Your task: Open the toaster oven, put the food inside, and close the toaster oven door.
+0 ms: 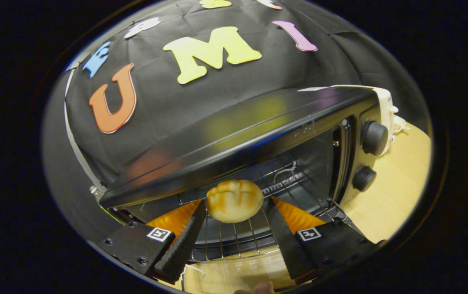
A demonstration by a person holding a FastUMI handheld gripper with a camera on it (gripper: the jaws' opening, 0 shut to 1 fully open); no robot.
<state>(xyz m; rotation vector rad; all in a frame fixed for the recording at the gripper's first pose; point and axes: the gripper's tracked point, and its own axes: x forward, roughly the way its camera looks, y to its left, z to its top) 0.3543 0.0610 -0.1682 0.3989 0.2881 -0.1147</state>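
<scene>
The black toaster oven [234,134] stands open, its door [225,275] folded down flat below my fingers. A round, browned bun [234,200] sits between my fingertips, just inside the oven's mouth and over the front of the wire rack [234,239]. My gripper [236,203] is shut on the bun, one fingertip against each of its sides. I cannot tell whether the bun's underside touches the rack.
Two black knobs [375,137] [363,178] are on the oven's right panel. The wooden table [393,192] extends to the right of the oven. A white appliance [389,110] stands behind the oven's right corner. Part of a person's finger [258,288] shows below the door.
</scene>
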